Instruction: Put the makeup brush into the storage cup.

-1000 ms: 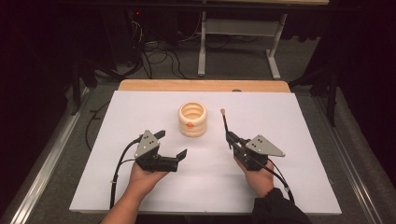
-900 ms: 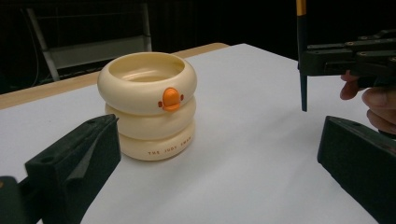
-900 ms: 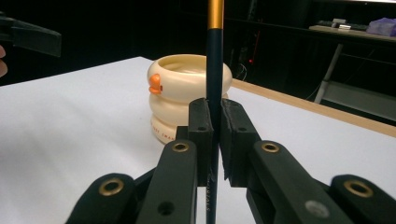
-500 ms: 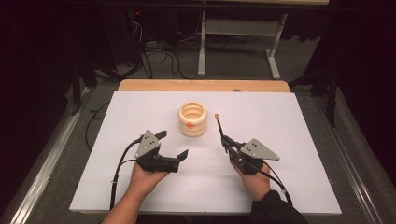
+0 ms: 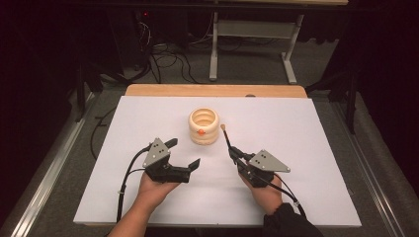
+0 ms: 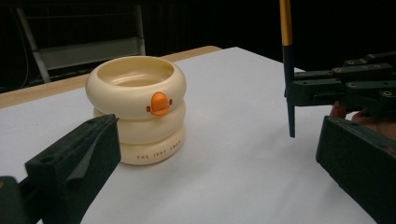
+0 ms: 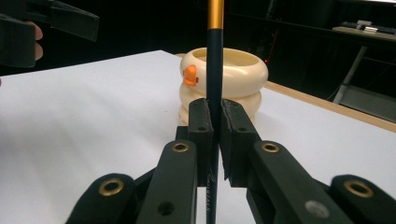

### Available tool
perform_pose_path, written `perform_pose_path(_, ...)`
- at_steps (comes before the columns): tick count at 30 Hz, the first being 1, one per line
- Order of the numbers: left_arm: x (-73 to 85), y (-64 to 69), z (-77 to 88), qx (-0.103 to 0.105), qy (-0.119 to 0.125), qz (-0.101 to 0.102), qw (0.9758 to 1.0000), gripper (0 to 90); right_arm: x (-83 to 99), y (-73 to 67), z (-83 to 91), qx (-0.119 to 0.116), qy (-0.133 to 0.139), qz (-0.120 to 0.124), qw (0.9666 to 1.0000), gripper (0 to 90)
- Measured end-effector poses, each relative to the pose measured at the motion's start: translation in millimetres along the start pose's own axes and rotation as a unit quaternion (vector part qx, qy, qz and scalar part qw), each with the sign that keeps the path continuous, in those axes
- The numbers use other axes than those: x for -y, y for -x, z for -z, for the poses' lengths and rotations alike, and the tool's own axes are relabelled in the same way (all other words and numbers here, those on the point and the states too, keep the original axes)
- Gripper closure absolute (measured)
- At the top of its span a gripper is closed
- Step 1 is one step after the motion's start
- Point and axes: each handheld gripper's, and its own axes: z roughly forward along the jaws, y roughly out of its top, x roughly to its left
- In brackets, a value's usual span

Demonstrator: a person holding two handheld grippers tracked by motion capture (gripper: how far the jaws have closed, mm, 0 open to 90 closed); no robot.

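Right gripper (image 7: pixel 214 133) clamped on upright pencil (image 7: pixel 214 70), beside cream duck-faced pot (image 5: pixel 203 126) on desk (image 5: pixel 316 148), left gripper (image 5: pixel 184 154) jaws wide, empty

a wooden table (image 5: pixel 148 90) carries a big white sheet (image 5: pixel 123 123) that covers almost all of its top; only a strip of wood shows at the far edge. on the sheet stands a cream ringed holder (image 5: pixel 203 126) with an orange knob, upright, near the far middle.
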Motion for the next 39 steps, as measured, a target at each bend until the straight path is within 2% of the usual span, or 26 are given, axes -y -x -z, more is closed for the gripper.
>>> perform_pose_path(13, -2.7, 3.8, -0.3, 0.011, 0.000, 0.005, 0.9999, 0.5, -0.8, -13.2, -3.8, -0.019, 0.003, 0.010, 0.9998, 86.1)
perform_pose_path(25, -5.2, 7.3, -0.3, 0.022, 0.002, 0.009, 0.9997, 1.0, -0.3, -25.6, -7.2, -0.035, 0.005, 0.005, 0.9993, 86.2)
perform_pose_path(39, -6.0, 10.1, -1.3, 0.025, 0.002, 0.010, 0.9996, 2.3, -0.7, -38.6, -12.3, -0.056, 0.008, 0.014, 0.9983, 86.2)
